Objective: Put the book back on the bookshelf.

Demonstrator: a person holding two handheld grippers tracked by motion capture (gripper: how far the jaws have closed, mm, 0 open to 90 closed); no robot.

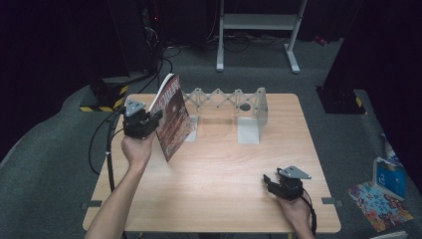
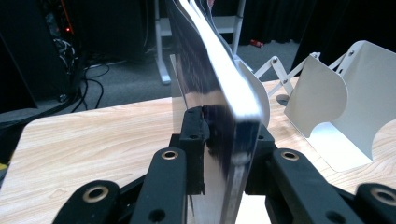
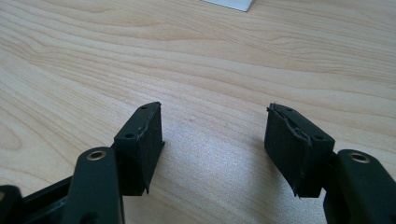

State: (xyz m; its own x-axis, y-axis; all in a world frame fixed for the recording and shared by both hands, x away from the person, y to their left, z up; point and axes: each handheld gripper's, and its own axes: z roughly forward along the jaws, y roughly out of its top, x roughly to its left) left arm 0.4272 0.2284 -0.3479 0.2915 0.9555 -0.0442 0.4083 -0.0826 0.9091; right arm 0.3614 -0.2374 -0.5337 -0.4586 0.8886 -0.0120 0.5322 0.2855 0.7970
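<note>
We start at the left gripper (image 1: 149, 121), held up over the table's left edge. In the left gripper view its jaws sit on either side of the book (image 2: 219, 112), pads against both covers near the lower edge; the grip is narrow, taken up by the book's thickness. Whether the pads press firmly or only just rest on the covers we cannot tell for certain, but contact shows on both sides.

The book (image 1: 171, 117) stands on edge, tilted, its dark red cover facing the table's middle and its pages fanning slightly at the top. It leans by the left plate of the white expanding book rack (image 1: 226, 99), whose scissor links stretch across the far part of the table (image 1: 214, 174). The rack's right plate (image 1: 251, 119) stands well apart from the book.

The right gripper (image 1: 271, 181) rests low at the near right of the table, in the person's right hand (image 1: 293, 209). In the right gripper view its jaws stand wide apart over bare wood, nothing between the pads (image 3: 142, 140).

Beyond the table: grey carpet, a white desk frame (image 1: 259, 30), and coloured items (image 1: 385, 191) on the floor at right.
</note>
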